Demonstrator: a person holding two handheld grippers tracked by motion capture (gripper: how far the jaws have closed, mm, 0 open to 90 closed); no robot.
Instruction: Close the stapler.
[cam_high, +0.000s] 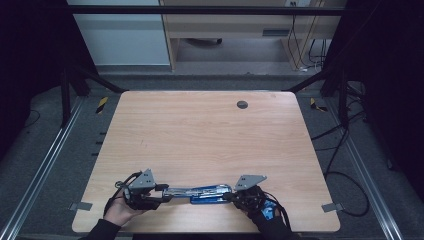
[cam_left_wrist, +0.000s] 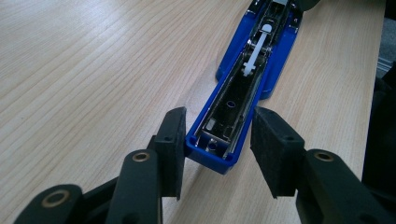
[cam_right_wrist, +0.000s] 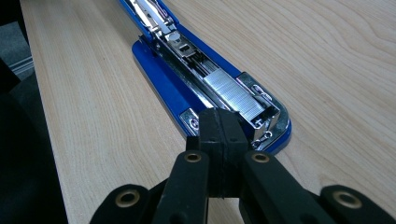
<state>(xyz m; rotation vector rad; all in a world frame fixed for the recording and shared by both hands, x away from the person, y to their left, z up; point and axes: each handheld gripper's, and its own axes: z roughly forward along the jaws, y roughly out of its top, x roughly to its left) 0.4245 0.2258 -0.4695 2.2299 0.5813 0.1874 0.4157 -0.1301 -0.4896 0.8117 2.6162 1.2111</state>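
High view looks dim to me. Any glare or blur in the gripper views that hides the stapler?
High view: dim, dark surroundings, stapler small and soft. Left gripper view: even light, the tray sharp, left gripper jaws slightly soft. Right gripper view: bright glints on the staples, detail still readable; right gripper jaws sharp.

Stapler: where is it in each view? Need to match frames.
High view: the opened blue stapler lies lengthwise near the table's front edge, between both grippers.
Left gripper view: its blue cover end sits between open jaws, body running up right.
Right gripper view: centre, running up left.
Shared landmark: chrome staple channel.
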